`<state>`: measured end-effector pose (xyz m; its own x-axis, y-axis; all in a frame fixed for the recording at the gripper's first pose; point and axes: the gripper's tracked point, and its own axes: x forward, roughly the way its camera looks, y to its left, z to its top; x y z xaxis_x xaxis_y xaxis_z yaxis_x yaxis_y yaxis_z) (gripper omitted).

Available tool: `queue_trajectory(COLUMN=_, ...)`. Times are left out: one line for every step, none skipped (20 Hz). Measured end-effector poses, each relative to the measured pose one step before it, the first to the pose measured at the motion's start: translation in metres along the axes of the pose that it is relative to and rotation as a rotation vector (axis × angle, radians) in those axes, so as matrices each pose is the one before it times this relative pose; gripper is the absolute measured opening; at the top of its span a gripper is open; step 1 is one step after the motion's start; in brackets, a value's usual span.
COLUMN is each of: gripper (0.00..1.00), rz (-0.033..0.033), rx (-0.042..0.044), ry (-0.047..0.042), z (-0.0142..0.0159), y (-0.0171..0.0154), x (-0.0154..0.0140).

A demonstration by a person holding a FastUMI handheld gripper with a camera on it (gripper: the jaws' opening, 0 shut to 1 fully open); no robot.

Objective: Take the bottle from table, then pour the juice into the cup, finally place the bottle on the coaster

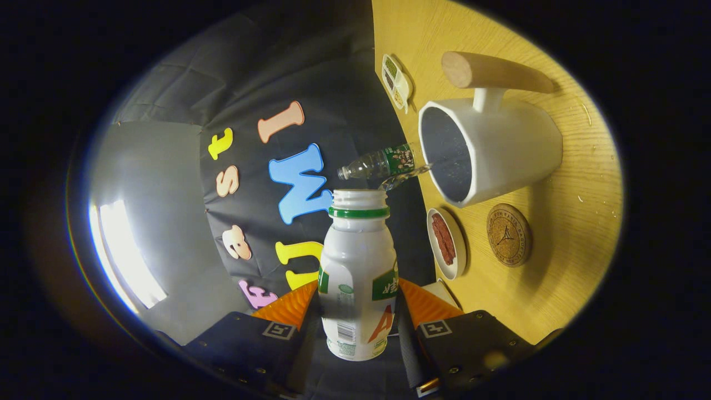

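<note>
I have the gripper (pixel 358 303) clenched on the white plastic juice bottle (pixel 355 278), both fingers pressing its sides; the bottle has a green neck ring and an open mouth with no cap; its label carries green panels, a large red letter and a barcode, but I cannot make out any word on it; I cannot tell how much juice is inside. The view is rolled, so the wooden table (pixel 577 183) stands on end beyond the bottle. The white cup (pixel 489 150), faceted and with a wooden handle (pixel 494 72), has its dark opening facing the bottle's side; I cannot tell what it holds. Near the table's edge, just beside the cup's rim, lies a small clear water bottle (pixel 383 162) with a green label, writing too small to read. The round cork coaster (pixel 509 234) sits bare beside the cup, stamped with ring lettering and a central emblem I cannot read. Between the coaster and the table's edge is a small white dish (pixel 444 243) of reddish-brown food; further along that edge, a small divided container (pixel 395 81) of greenish bits.
</note>
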<state>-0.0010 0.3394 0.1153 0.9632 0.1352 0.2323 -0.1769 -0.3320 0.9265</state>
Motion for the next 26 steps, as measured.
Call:
queue_trajectory(gripper=0.66, rz=-0.00022, rx=0.00425, ry=-0.00076, z=0.00013, y=-0.00045, x=0.00051)
queue_trajectory(gripper=0.66, rz=0.00087, rx=0.00771, ry=-0.0003, z=0.00004, y=0.00053, x=-0.00027)
queue_trajectory(gripper=0.66, rz=0.00025, rx=0.00878, ry=-0.00093, z=-0.0004, y=0.00027, x=-0.00032)
queue_trajectory(gripper=0.66, rz=-0.00086, rx=0.00735, ry=-0.0015, z=-0.00004, y=-0.00059, x=-0.00124)
queue_trajectory(gripper=0.66, rz=-0.0003, rx=0.00548, ry=-0.00135, z=-0.00002, y=0.00008, x=-0.00005)
queue_trajectory(gripper=0.66, rz=-0.0002, rx=0.00469, ry=-0.0023, z=0.00058, y=-0.00003, x=0.0)
queue_trajectory(gripper=0.66, rz=-0.00063, rx=0.00293, ry=0.00092, z=-0.00021, y=0.00017, x=0.00069)
queue_trajectory(gripper=0.66, rz=0.00003, rx=0.00139, ry=0.00069, z=-0.00007, y=-0.00013, x=0.00094)
queue_trajectory(gripper=0.66, rz=-0.00132, rx=0.00097, ry=-0.0002, z=0.00015, y=0.00007, x=-0.00032)
queue_trajectory(gripper=0.66, rz=-0.0001, rx=0.00423, ry=-0.00424, z=0.00123, y=-0.00088, x=-0.00037)
queue_trajectory(gripper=0.66, rz=-0.00088, rx=0.00527, ry=-0.00137, z=0.00047, y=0.00003, x=-0.00017)
queue_trajectory(gripper=0.66, rz=-0.00048, rx=0.00659, ry=-0.00419, z=0.00174, y=-0.00127, x=-0.00005)
queue_trajectory(gripper=0.66, rz=0.00109, rx=0.00603, ry=-0.00184, z=0.00082, y=0.0, x=-0.00028)
queue_trajectory(gripper=0.66, rz=0.00005, rx=0.00333, ry=-0.00205, z=0.00124, y=-0.00184, x=-0.00034)
queue_trajectory(gripper=0.66, rz=-0.00366, rx=0.00453, ry=-0.00449, z=0.00145, y=-0.00265, x=-0.00046)
queue_trajectory(gripper=0.66, rz=-0.00048, rx=0.00632, ry=0.00007, z=-0.00048, y=-0.0013, x=0.00063)
queue_trajectory(gripper=0.66, rz=0.00116, rx=0.00744, ry=-0.00274, z=0.00055, y=-0.00074, x=-0.00044)
queue_trajectory(gripper=0.66, rz=-0.00093, rx=0.00555, ry=-0.00193, z=0.00132, y=-0.00053, x=-0.00105)
queue_trajectory(gripper=0.66, rz=-0.00087, rx=0.00338, ry=-0.00273, z=0.00134, y=-0.00062, x=-0.00128)
queue_trajectory(gripper=0.66, rz=0.00037, rx=0.00436, ry=-0.00315, z=0.00136, y=-0.00058, x=0.00064)
queue_trajectory(gripper=0.66, rz=0.00317, rx=0.00252, ry=-0.00048, z=-0.00027, y=0.00055, x=0.00017)
queue_trajectory(gripper=0.66, rz=0.00313, rx=0.00008, ry=-0.0019, z=0.00019, y=-0.00061, x=0.00039)
queue_trajectory(gripper=0.66, rz=0.00481, rx=-0.00013, ry=-0.00354, z=0.00067, y=-0.00001, x=-0.00071)
queue_trajectory(gripper=0.66, rz=0.00388, rx=0.00577, ry=-0.00512, z=0.00148, y=-0.00031, x=-0.00057)
queue_trajectory(gripper=0.66, rz=0.00365, rx=0.00972, ry=-0.00571, z=0.0015, y=0.0001, x=-0.00049)
queue_trajectory(gripper=0.66, rz=0.00549, rx=0.01198, ry=-0.00411, z=0.00065, y=0.00008, x=0.00008)
